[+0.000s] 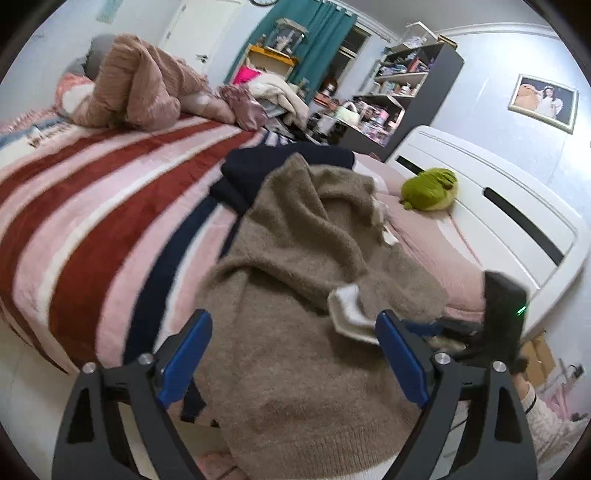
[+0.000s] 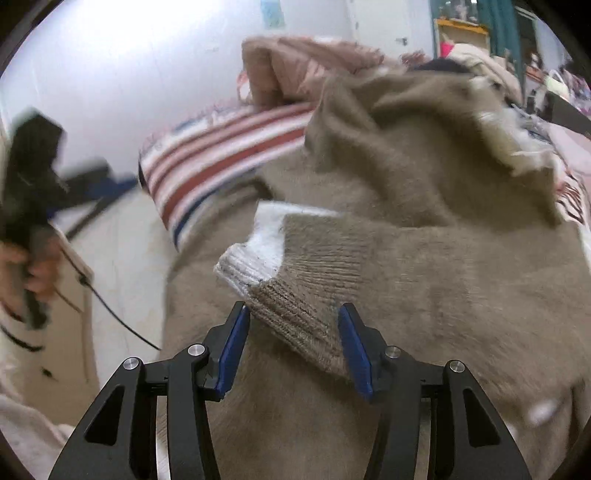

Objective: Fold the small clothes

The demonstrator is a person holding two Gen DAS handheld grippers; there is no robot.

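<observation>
Sweater (image 1: 295, 258), taupe and fuzzy, is lying rumpled across the near corner of the bed (image 1: 436, 236), its lower part hanging over the mattress edge toward the floor. It is resting partly on a striped blanket (image 1: 110, 192) in red, pink, white and navy, and partly on a dark navy garment (image 1: 258, 166) bunched just behind it. A sleeve with a ribbed cuff (image 2: 291, 314) is lying folded across the body of the sweater, white knit showing beside the brown ribbing.

Left gripper (image 1: 293, 354) is hovering over the sweater's hanging part with its 2 blue-padded fingers (image 1: 184, 354) standing wide apart, holding nothing. Right gripper (image 2: 293, 347) is also standing open, its 2 blue pads (image 2: 232, 350) sitting on either side of the ribbed cuff; the left pad is just beside the cuff's edge, and the cuff is lying between the jaws without being pinched, as far as the right wrist view is showing.

Farther back, a green plush toy (image 1: 430, 190) is sitting on the pink sheet near the white headboard (image 1: 517, 206). A pinkish-brown quilt (image 1: 140, 88) is lying heaped at the far end of the bed. Crowded shelves (image 1: 399, 85) and a teal curtain (image 1: 314, 33) are standing against the far wall, with a framed picture (image 1: 543, 101) hanging to the right.
</observation>
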